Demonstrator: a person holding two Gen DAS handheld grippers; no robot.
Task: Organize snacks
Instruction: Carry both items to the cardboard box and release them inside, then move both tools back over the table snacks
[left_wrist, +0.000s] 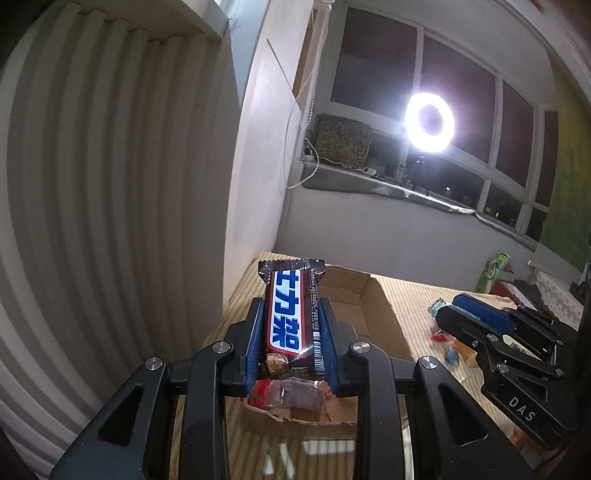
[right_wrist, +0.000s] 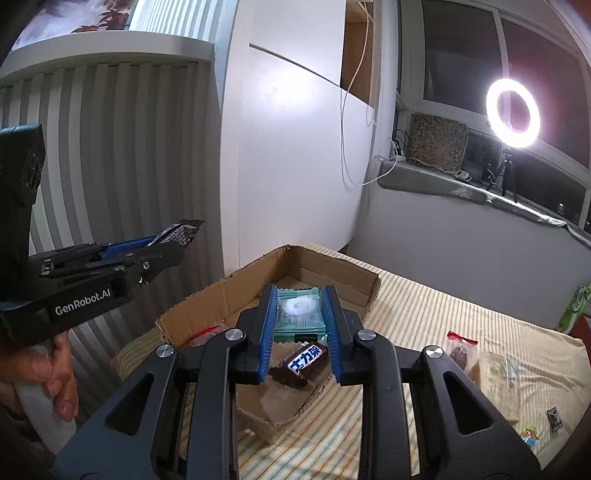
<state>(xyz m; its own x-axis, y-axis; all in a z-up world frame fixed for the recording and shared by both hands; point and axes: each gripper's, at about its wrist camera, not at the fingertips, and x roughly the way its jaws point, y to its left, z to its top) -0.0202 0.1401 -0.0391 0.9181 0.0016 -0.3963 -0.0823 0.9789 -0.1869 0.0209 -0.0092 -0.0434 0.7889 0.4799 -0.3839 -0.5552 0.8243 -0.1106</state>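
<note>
The left tongs (left_wrist: 291, 332) are clamped on a brown chocolate bar (left_wrist: 291, 321) with a white and blue label, its blue pads (left_wrist: 255, 350) pressing the bar's long sides while the crimped far end sticks out past the tips. In the right wrist view these same tongs (right_wrist: 173, 240) hang above the left edge of the desk, carried by a hand (right_wrist: 55, 373) on the grip, with the bar's end (right_wrist: 181, 232) showing beyond them.

The right tongs (right_wrist: 299, 325) are closed on a pale green, see-through packet (right_wrist: 299, 314), which sits flat between the blue pads (right_wrist: 269, 332) over the cardboard box (right_wrist: 332, 277). From the left wrist view the right tongs (left_wrist: 448, 304) reach in from the right side above the loose sweets.

The open, shallow box stands on the striped yellow cloth of the desk (right_wrist: 424, 317), toward its far left corner. Inside it lie a second chocolate bar (right_wrist: 301, 363) of the same kind and a red-trimmed clear packet (left_wrist: 288, 398) near the box's torn near wall.

Right of the box, small wrapped snacks (right_wrist: 465, 350) are scattered on the cloth toward the desk's right edge. A green package (left_wrist: 493, 271) stands at the far right corner. A lit ring lamp (right_wrist: 513, 114) stands on the window ledge behind.
</note>
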